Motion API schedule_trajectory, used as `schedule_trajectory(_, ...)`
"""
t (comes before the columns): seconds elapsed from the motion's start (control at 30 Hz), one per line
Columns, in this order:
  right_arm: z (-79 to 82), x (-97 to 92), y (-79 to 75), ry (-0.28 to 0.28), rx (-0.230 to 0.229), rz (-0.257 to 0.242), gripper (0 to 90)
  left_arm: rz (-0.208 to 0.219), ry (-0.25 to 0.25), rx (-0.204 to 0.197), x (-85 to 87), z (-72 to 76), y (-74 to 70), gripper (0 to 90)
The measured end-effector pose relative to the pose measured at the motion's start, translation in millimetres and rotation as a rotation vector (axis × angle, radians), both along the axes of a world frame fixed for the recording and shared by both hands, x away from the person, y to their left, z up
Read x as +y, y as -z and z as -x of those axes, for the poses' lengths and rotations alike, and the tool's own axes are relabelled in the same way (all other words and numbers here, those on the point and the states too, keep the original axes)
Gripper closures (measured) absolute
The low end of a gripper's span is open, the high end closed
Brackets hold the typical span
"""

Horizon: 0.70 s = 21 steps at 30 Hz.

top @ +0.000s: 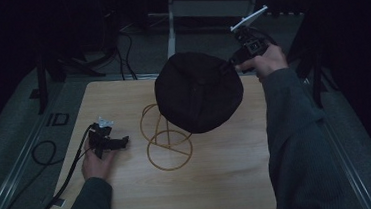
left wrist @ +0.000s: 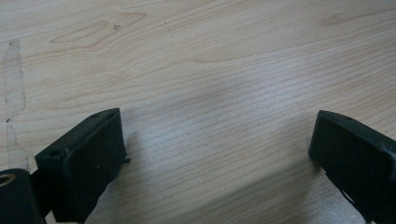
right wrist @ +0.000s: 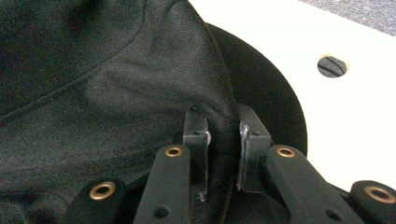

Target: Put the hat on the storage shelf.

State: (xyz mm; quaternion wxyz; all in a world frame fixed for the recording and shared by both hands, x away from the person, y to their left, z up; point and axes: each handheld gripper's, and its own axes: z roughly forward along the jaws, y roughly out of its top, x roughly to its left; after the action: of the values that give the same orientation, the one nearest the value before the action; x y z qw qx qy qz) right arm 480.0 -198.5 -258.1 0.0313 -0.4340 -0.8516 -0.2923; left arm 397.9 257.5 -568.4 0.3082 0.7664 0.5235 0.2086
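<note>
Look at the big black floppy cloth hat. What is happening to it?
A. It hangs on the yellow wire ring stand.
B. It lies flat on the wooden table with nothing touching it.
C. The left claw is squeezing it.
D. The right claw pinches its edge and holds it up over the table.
D: the right claw is shut on the edge of the black floppy cloth hat, while the left claw is open over bare wood.

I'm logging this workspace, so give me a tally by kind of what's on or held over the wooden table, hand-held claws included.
Black fabric hat, pinched by the right claw: 1
Tan wire stand of looped rings on the light wooden table: 1
Hand-held black claws, right plus the open left claw: 2
Total: 4
</note>
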Motion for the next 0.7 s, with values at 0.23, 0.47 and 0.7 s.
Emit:
schedule_trajectory(0.23, 0.8, 7.7, -1.2, -0.014, -0.001, -0.003, 77.6, 0.0, 0.0, 0.0, 0.0, 0.0, 0.0, 3.2)
schedule_trajectory(0.47, 0.8, 17.2, -2.2, -0.028, -0.004, -0.002, 77.6, 0.0, 0.0, 0.0, 0.0, 0.0, 0.0, 3.2)
schedule_trajectory(0.7, 1.5, 21.9, 0.1, -0.035, -0.002, -0.001, 77.6, 0.0, 0.0, 0.0, 0.0, 0.0, 0.0, 3.2)
